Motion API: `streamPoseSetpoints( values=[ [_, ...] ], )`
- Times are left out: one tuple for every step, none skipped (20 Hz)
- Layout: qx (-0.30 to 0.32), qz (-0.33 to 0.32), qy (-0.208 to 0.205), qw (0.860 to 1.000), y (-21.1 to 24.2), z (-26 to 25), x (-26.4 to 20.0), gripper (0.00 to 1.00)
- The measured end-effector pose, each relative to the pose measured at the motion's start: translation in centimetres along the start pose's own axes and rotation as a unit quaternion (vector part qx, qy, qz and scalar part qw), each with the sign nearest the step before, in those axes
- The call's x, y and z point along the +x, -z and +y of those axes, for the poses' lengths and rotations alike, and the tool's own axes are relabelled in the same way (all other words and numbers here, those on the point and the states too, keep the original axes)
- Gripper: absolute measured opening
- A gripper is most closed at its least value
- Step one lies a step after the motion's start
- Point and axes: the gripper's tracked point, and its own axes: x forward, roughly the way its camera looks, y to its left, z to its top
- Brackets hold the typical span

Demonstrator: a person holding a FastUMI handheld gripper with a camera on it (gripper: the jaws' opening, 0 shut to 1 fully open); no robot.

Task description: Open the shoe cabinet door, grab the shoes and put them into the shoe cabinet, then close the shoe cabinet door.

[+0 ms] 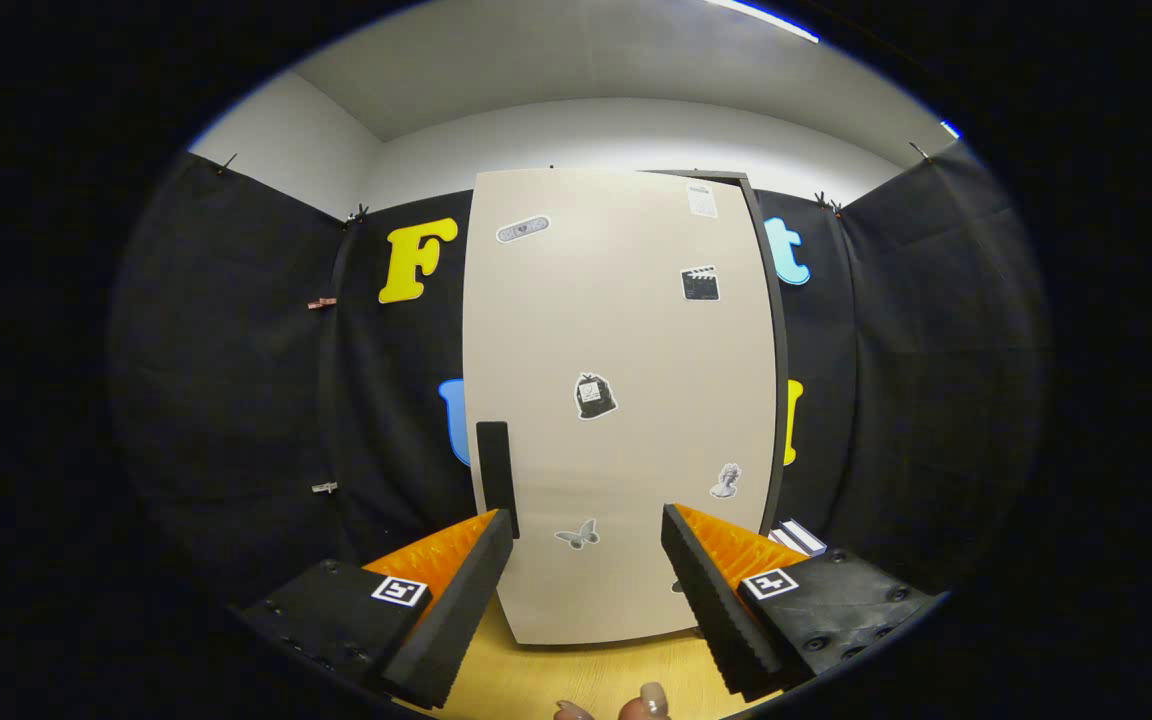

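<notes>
Tongs (586, 540) stand wide open at the bottom of the frame, the two fingers spread well apart and gripping nothing, with bare door panel showing in the gap between them.

At lower left, the left finger (456, 600) carries a small square marker on its top and points up toward a dark vertical handle (494, 475) fixed near the left edge of the shoe cabinet door (626, 340). The fingertip sits just below the handle's lower end; whether it touches cannot be told.

Filling the centre of the frame, the pale door stands upright on a light wooden floor (596, 675) and looks shut or nearly so. Stickers dot its face: a plaster shape at upper left, a bag figure in the middle, a butterfly low down between the fingers, a clapperboard and a small white label toward the upper right, and a bust figure at lower right. A dark cabinet edge (774, 330) shows along the door's right side.

At lower right, the right finger (711, 600) also bears a square marker. Just beyond it, beside the cabinet's foot, lies a small white object (798, 537), too small to identify.

At the very bottom centre, a person's fingertips (648, 700) show over the floor.
</notes>
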Motion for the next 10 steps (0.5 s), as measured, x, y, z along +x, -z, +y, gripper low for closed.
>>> streamPoseSetpoints(
  values=[
    [0.0, 0.0, 0.001, 1.0, 0.02, -0.09, -0.05, 0.98],
    [0.0, -0.001, 0.002, 1.0, -0.02, -0.15, -0.05, 0.98],
    [0.0, -0.001, 0.002, 1.0, -0.05, -0.11, -0.02, 0.98],
    [0.0, -0.001, 0.002, 1.0, 0.06, -0.1, 0.02, 0.98],
    [-0.001, -0.001, 0.003, 1.0, 0.07, -0.16, 0.02, 0.98],
    [-0.001, -0.001, 0.003, 1.0, 0.03, -0.26, 0.07, 0.98],
    [-0.001, -0.002, 0.003, 1.0, -0.01, -0.27, 0.05, 0.98],
    [-0.001, -0.002, 0.003, 1.0, 0.01, -0.25, 0.06, 0.98],
    [0.0, -0.002, 0.0, 1.0, 0.07, -0.09, 0.12, 0.98],
    [0.0, -0.002, 0.001, 1.0, 0.0, -0.13, 0.14, 0.98]
  ],
)
